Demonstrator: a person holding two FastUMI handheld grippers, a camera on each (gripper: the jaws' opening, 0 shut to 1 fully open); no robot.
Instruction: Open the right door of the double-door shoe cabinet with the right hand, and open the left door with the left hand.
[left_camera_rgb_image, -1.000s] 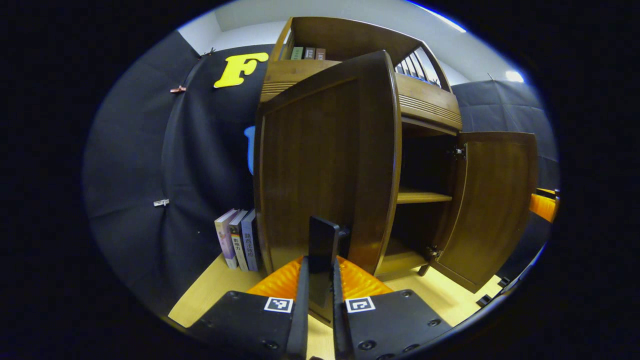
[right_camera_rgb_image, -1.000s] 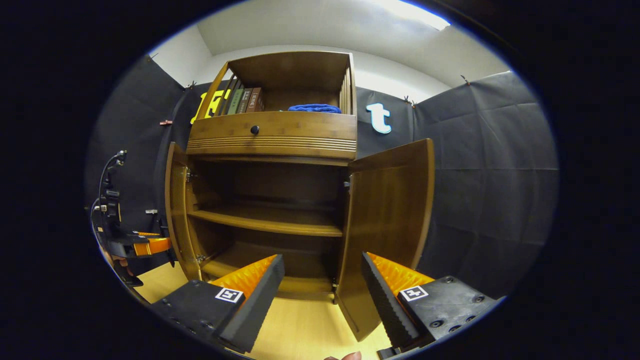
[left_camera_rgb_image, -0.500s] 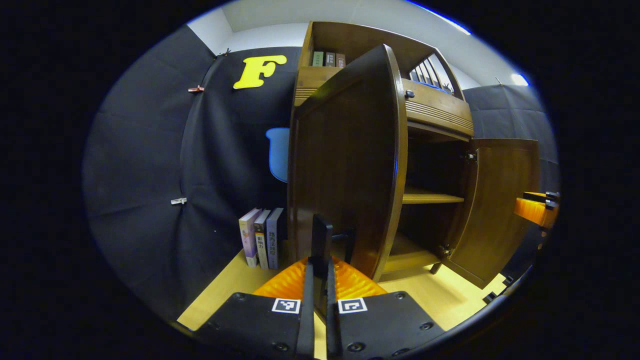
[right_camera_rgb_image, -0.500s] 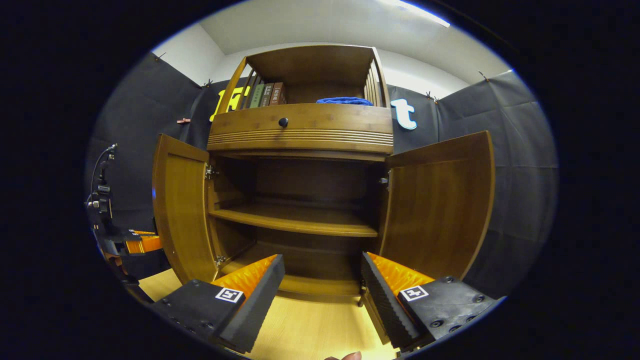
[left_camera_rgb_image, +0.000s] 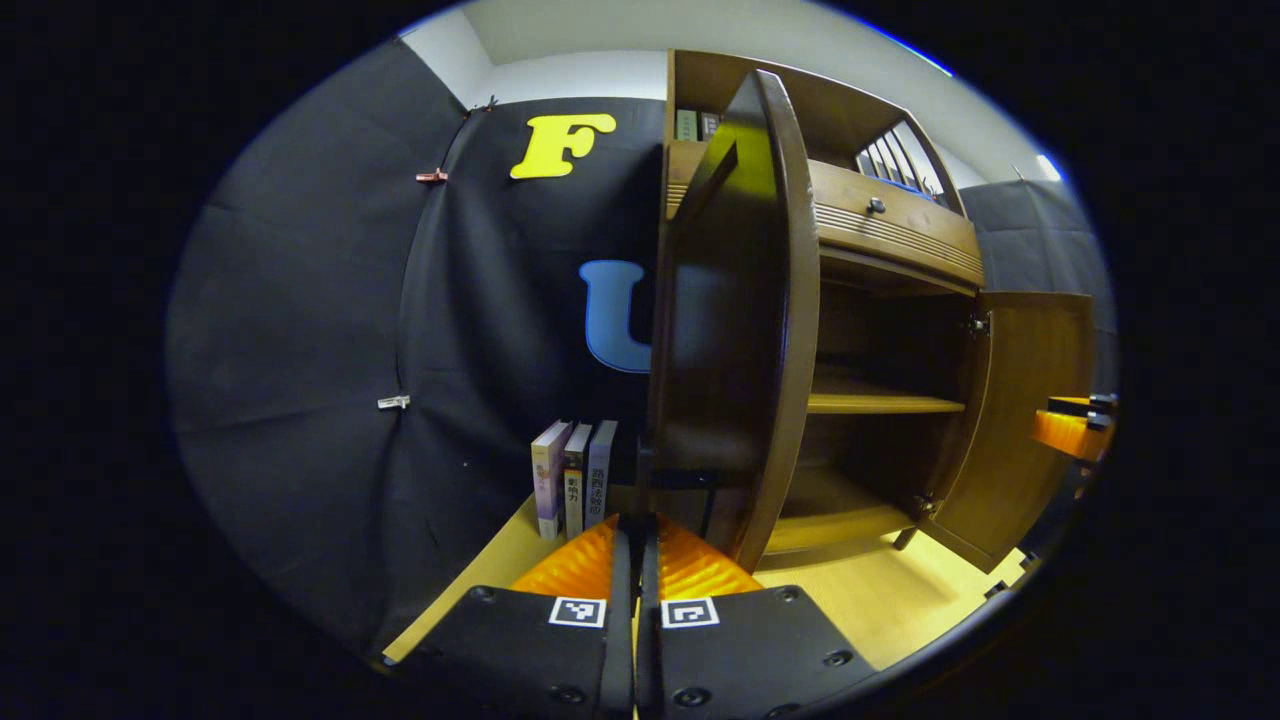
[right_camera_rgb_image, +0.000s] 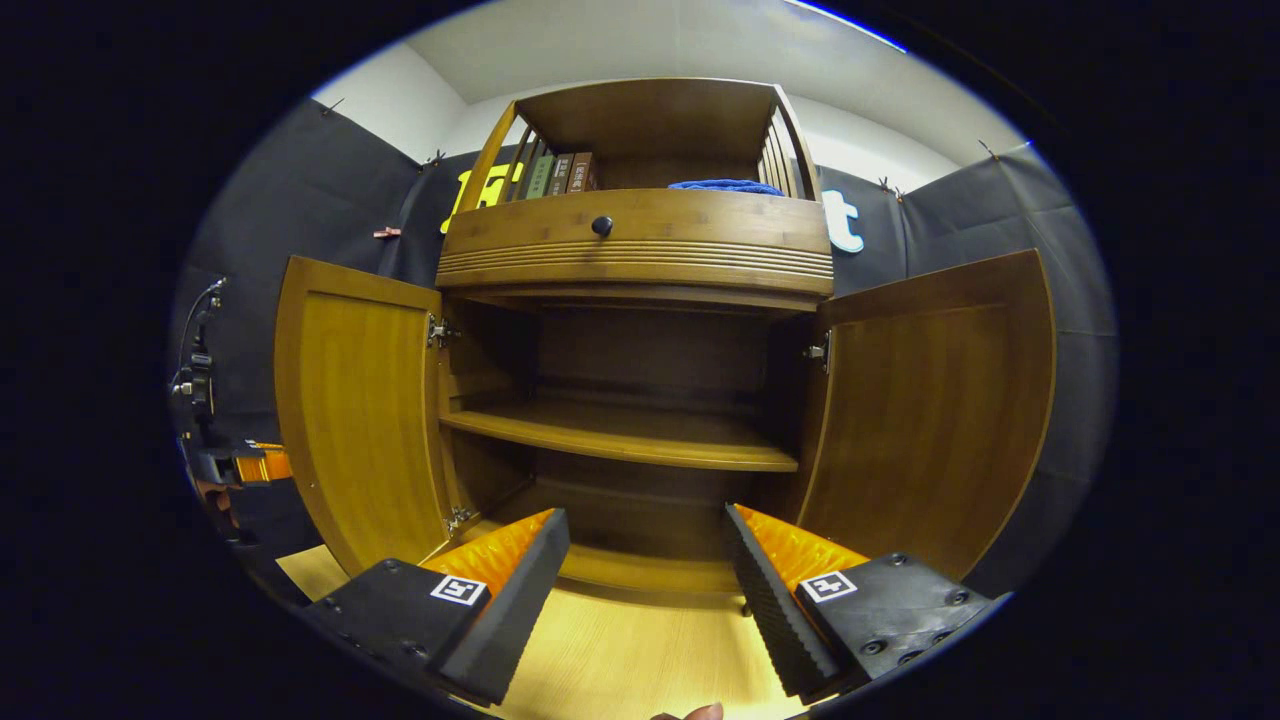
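both doors of the brown wooden double-door shoe cabinet (right_camera_rgb_image: 640, 250) stand swung wide: the right door (right_camera_rgb_image: 930, 410) is fully out and free, with the right tongs (right_camera_rgb_image: 645, 570) hanging wide apart and empty before the open shelves. the left door (left_camera_rgb_image: 735, 320) is open too, seen edge-on. the left tongs (left_camera_rgb_image: 636, 560) are closed narrow, seemingly on its dark handle (left_camera_rgb_image: 680, 480) (the contact is murky). what remains, i judge, is letting go.

Looks like a staged recording booth, not a real home: black cloth walls (right_camera_rgb_image: 1000, 230) (clipped up) around one brown wooden cabinet (right_camera_rgb_image: 640, 240).
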